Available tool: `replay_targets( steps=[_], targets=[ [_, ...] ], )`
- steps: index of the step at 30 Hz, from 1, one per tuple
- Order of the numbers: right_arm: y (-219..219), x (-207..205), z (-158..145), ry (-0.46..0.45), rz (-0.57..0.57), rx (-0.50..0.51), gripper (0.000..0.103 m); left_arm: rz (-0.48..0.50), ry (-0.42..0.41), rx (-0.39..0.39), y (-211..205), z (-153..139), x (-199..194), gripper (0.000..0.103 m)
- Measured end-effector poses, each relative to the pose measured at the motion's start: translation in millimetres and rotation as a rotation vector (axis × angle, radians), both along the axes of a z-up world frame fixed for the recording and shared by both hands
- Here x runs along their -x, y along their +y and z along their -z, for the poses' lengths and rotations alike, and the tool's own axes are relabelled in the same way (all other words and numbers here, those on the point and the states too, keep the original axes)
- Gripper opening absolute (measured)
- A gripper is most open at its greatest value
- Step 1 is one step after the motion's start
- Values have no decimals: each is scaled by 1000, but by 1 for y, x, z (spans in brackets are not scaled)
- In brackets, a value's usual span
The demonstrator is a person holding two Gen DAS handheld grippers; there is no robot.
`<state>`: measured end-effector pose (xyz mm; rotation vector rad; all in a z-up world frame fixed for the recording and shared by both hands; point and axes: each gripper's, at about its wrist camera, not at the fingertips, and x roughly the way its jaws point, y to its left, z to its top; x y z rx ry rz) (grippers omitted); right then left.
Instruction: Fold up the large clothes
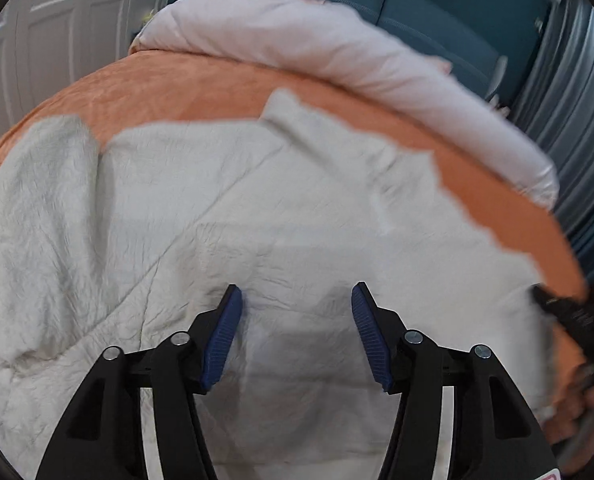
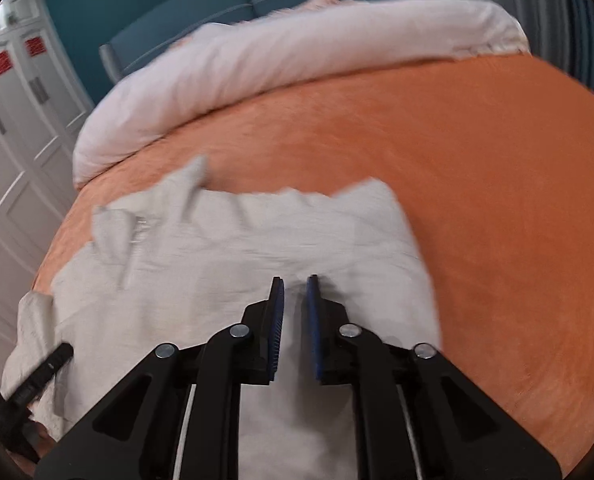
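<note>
A large crinkled white garment (image 1: 217,208) lies spread over the orange bedcover (image 1: 177,92). My left gripper (image 1: 297,300) hovers just above its middle, open, with nothing between the blue pads (image 1: 225,340). In the right wrist view the same white garment (image 2: 237,248) shows a collar-like flap at the far left. My right gripper (image 2: 295,284) has its jaws almost together, pinching a thin fold of the cloth near the garment's right side. A finger of the left gripper (image 2: 53,364) shows at the lower left; the right gripper (image 1: 557,308) appears at the garment's right edge.
A rolled pale pink duvet (image 1: 297,40) runs along the far side of the bed, before a teal headboard (image 2: 177,12). White wardrobe doors (image 2: 17,140) stand to the left and a grey curtain (image 1: 569,100) to the right. Bare orange bedcover (image 2: 477,200) extends right of the garment.
</note>
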<state>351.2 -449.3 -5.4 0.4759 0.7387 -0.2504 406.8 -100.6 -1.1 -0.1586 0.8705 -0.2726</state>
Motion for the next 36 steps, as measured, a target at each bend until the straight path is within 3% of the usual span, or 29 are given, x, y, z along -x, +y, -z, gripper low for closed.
replay_targets(
  steps=[3, 7, 11, 12, 14, 19, 22, 25, 28, 31, 34, 36],
  targets=[
    [-22, 15, 25, 13, 55, -19, 3, -9, -42, 13, 10, 13, 15, 57],
    [-41, 26, 44, -37, 89, -159, 0, -17, -62, -5, 10, 17, 23, 57],
    [-26, 23, 28, 11, 102, -53, 0, -24, -59, -21, 8, 18, 18, 57],
    [-21, 28, 19, 10, 99, -36, 5, -30, -57, -19, 10, 19, 13, 57],
    [-8, 46, 3, -19, 54, -61, 5, -37, -53, -4, 15, 20, 15, 57],
    [31, 51, 30, 144, -83, 121, 2, -32, -38, -10, 18, 17, 21, 57],
    [32, 53, 12, 182, -51, 97, 4, -10, -9, 17, 36, -1, 37, 57],
    [49, 87, -15, 102, -84, 50, 8, -78, -28, 112, 95, -26, 64, 67],
    [82, 130, -22, 64, -143, 56, 19, -250, -44, 146, 184, -38, 84, 79],
    [114, 167, -15, 69, -195, 72, 25, -504, 9, 140, 298, -30, 89, 79],
    [139, 188, -8, 82, -227, 91, 26, -727, 58, 236, 385, -17, 95, 79],
    [154, 195, -1, 91, -232, 107, 38, -856, 69, 315, 436, -7, 98, 79]
  ],
)
